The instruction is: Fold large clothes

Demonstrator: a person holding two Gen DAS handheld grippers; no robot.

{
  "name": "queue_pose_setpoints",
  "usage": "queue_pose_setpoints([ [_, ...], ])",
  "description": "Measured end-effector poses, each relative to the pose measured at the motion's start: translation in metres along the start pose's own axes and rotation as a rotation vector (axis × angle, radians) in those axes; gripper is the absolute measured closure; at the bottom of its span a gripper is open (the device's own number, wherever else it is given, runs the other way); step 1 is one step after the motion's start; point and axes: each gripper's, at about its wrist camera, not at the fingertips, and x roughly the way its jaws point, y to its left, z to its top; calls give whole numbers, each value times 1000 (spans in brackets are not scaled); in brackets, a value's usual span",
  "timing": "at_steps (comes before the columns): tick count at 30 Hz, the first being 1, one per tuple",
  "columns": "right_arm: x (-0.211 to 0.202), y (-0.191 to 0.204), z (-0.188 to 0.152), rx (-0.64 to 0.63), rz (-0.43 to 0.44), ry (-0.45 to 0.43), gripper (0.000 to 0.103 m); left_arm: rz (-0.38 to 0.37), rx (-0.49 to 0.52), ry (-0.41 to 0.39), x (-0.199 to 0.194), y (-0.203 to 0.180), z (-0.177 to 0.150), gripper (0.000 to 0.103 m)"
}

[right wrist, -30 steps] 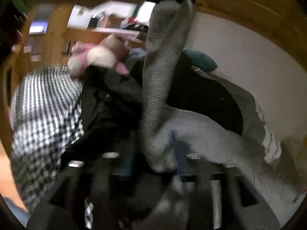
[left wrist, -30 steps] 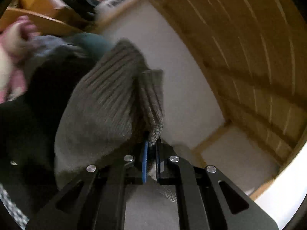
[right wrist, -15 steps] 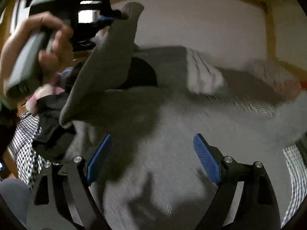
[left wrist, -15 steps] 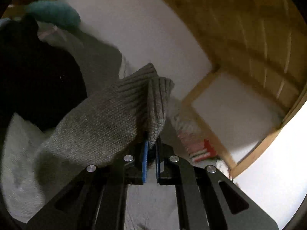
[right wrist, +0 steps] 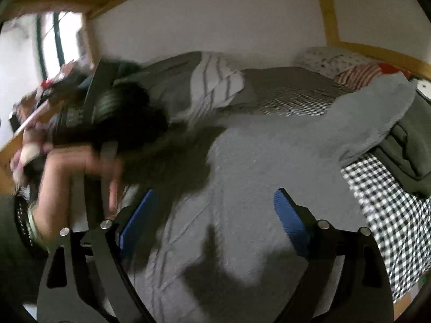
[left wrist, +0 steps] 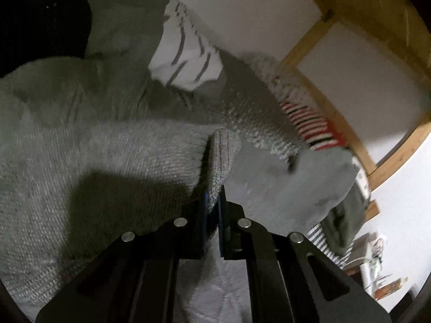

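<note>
A large grey knit sweater [left wrist: 113,145] lies spread on the bed; in the right wrist view it [right wrist: 242,188] fills the middle, one sleeve [right wrist: 377,113] reaching toward the far right. My left gripper [left wrist: 212,202] is shut on the sweater's ribbed cuff [left wrist: 223,156], held low over the body of the sweater. My right gripper [right wrist: 215,215] is open and empty, just above the sweater's middle. The hand holding the left gripper [right wrist: 67,177] shows at the left of the right wrist view.
A black-and-white checked sheet [right wrist: 390,202] covers the bed. A white striped garment [right wrist: 215,83], a black garment [right wrist: 126,118] and a red striped item [right wrist: 361,74] lie along the far side by the white wall. A dark green garment [right wrist: 412,148] lies at the right.
My left gripper has carried the cuff down from high in the air to low over the sweater. My right gripper let go of the sweater and now stands open.
</note>
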Motion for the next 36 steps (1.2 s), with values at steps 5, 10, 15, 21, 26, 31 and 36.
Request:
queue_pose_setpoints([
  [5,74,-34,58,169,157,151,10,33,-3,37,13,21,-18,98],
  [10,173,-37,82,325,316,412,11,57,32,50,19,22,-30,98],
  [15,237,-15,75,327,273,609,67,49,67,27,14,20,-36,98],
  [21,223,-5,92,289,393,464,90,79,185,-26,5,0,-44,98],
  [26,213,-42,93,365,306,395,96,134,281,-112,-24,-26,-49,77],
  [31,217,-87,70,473,220,397,97,368,148,-235,-91,3,-7,29],
  [36,219,-85,62,438,203,403,97,466,14,-123,-108,90,22,29],
])
